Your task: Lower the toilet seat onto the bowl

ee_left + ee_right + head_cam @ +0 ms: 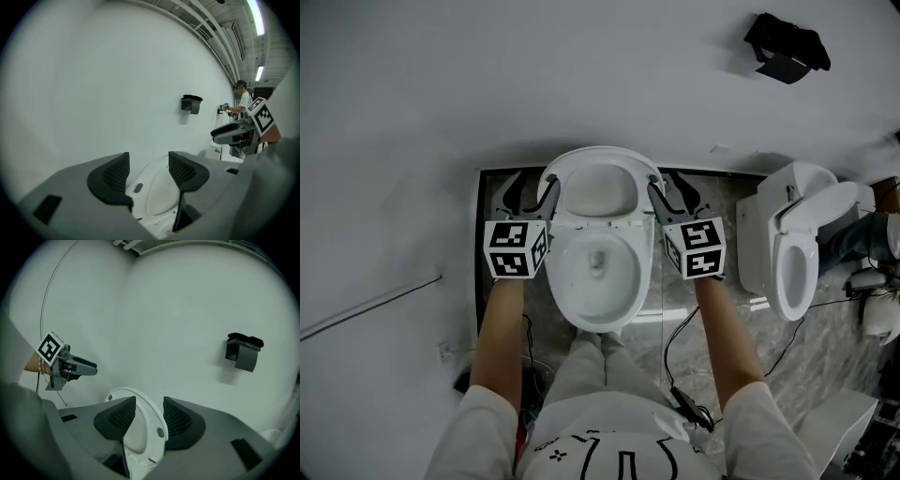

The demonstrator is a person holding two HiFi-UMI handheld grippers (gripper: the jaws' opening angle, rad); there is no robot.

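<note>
The white toilet seat point(600, 155) stands raised against the wall above the bowl point(564, 291). My right gripper point(672, 190) is at the seat's right edge. In the right gripper view the seat point(133, 397) runs edge-on between the pads and fills the gap of the right gripper point(149, 416), which is shut on it. My left gripper point(534, 187) is beside the seat's left edge. In the left gripper view it point(149, 173) stands open, with the seat point(157, 197) showing past the jaws and nothing between the pads. Each gripper appears in the other's view: the right gripper point(229, 131), the left gripper point(77, 366).
A second toilet point(797, 244) stands to the right. A black paper holder point(787, 45) hangs on the white wall. Cables point(675, 347) trail over the marble floor by my legs. A thin pipe point(370, 305) runs along the left. A person point(243, 101) stands far off to the right.
</note>
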